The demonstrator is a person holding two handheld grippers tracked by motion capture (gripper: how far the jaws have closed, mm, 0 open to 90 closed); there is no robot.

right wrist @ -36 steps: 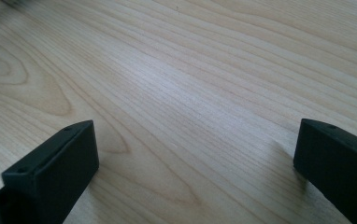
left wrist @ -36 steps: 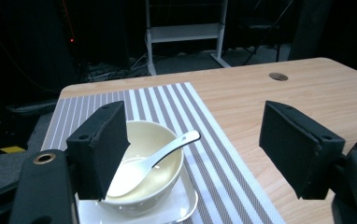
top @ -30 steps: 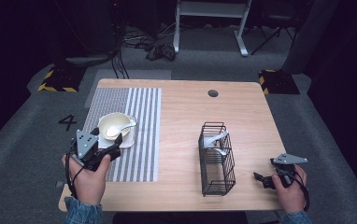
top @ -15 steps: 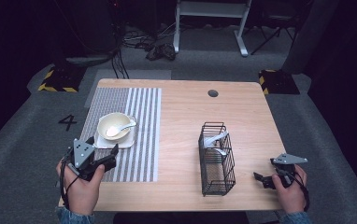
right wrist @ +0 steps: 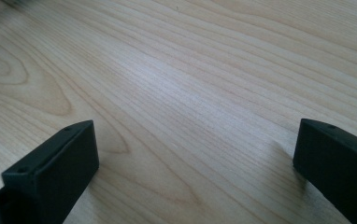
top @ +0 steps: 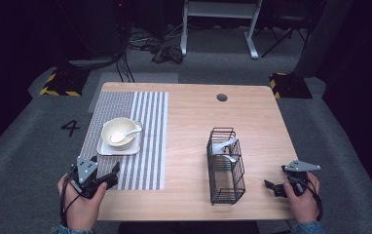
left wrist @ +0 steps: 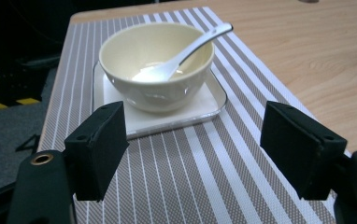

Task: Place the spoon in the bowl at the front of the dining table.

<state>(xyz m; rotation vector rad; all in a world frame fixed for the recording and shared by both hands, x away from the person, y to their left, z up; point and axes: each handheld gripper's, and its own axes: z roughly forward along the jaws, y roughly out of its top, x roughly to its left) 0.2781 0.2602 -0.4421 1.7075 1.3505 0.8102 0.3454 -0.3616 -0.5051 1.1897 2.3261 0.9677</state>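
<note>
While the high view places the left gripper (top: 110, 176) at the near left mat (top: 145, 146) edge, its own view shows the jaws spread (just closing slightly, empty), facing a spoon (left wrist: 186, 51) in the bowl (left wrist: 155, 65). The right gripper (top: 274, 187) rests spread on bare table (right wrist: 190, 93).

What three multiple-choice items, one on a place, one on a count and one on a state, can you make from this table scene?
1. Where does the bowl stand?
A. on a square plate
B. inside the wire basket
C. on bare wood

2. How many spoons lie in the bowl?
A. none
B. one
C. three

3. How is the left gripper?
A. shut on the bowl
B. shut on the spoon
C. open, holding nothing

Answers:
1. A, the plate sits under the bowl on the striped mat.
2. B, a single spoon leans on the rim.
3. C, its jaws stand apart short of the plate.
</note>
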